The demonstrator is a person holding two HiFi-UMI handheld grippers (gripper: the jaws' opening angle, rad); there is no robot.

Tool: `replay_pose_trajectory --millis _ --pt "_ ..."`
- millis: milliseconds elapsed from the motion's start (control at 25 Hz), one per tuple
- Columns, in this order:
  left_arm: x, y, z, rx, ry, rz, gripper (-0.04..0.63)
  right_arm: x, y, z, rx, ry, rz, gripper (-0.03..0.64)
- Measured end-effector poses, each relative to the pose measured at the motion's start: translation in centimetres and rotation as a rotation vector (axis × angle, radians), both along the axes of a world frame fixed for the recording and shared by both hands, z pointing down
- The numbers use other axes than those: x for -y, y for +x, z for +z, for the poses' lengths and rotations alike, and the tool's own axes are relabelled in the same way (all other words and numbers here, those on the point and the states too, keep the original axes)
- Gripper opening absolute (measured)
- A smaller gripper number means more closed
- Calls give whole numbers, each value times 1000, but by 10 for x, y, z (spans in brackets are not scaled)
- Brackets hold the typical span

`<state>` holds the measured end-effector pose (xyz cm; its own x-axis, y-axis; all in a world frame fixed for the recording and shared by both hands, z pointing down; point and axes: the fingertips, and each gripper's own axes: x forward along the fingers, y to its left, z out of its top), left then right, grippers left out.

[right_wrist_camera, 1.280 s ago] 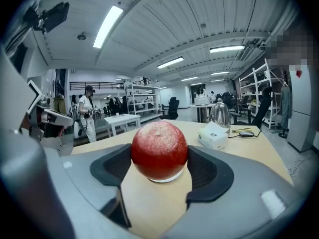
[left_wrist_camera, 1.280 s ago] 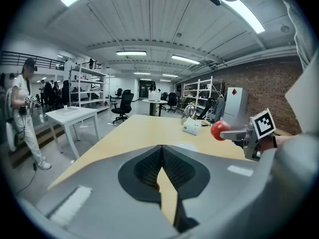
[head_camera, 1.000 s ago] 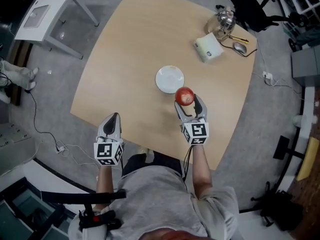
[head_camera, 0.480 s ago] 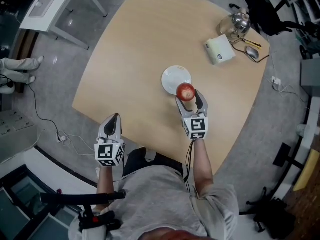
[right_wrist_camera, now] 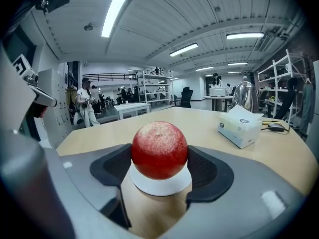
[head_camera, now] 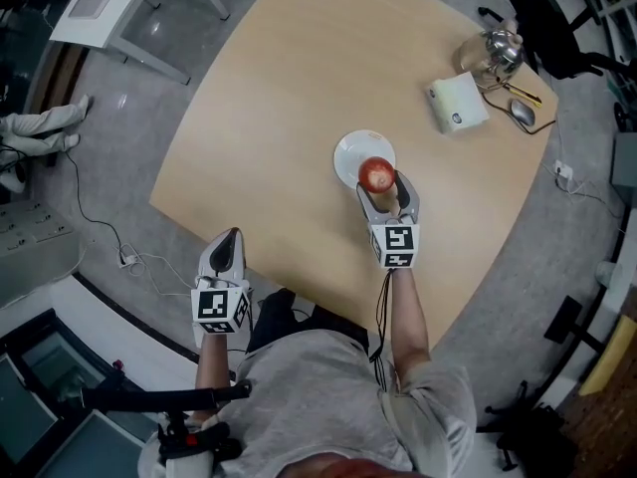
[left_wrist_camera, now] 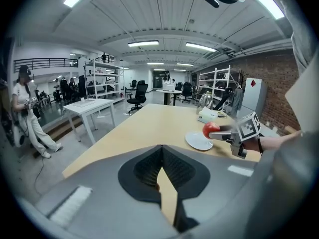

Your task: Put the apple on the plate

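Change noted: a second ago the apple (head_camera: 376,174) hung just off the plate's (head_camera: 348,150) near rim, over bare bench (head_camera: 289,88). It now sits above the near part of the plate, carried there by the right claw (head_camera: 382,189). That claw is clamped on the apple, one pad on either side. Whether the apple touches the plate cannot be told from any view.

The left claw (head_camera: 228,239) has not shifted. It is well apart from the plate, out past the near edge of the bench, with its jaws closed together and nothing between them.

Count:
- Apples: one.
- Plates: one, white.
- Claws: two.
- Tissue boxes: one (head_camera: 458,104), beyond the plate to its right.
- Kettles: one (head_camera: 495,52), farther from the plate than the box.
- Computer mice: one (head_camera: 523,115), just beside the box on the side away from the plate.
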<state>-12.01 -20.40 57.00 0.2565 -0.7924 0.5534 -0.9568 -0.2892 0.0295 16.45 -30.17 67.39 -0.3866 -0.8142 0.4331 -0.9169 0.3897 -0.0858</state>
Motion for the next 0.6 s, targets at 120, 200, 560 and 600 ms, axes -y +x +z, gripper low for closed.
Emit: replay_pose_trajectory --millis 120,200,560,600 --pt "-1 -2 1 5 -6 -10 18 3 -2 5 -1 -7 -4 357" --pt "-1 -2 2 5 -7 -14 18 5 -3 8 -3 -11 -8 357" --pt "-2 -3 10 8 -29 -28 18 16 -9 29 -18 -45 -26 357" --pt "-2 -3 10 8 -30 -28 18 17 -9 31 -20 -48 -26 357"
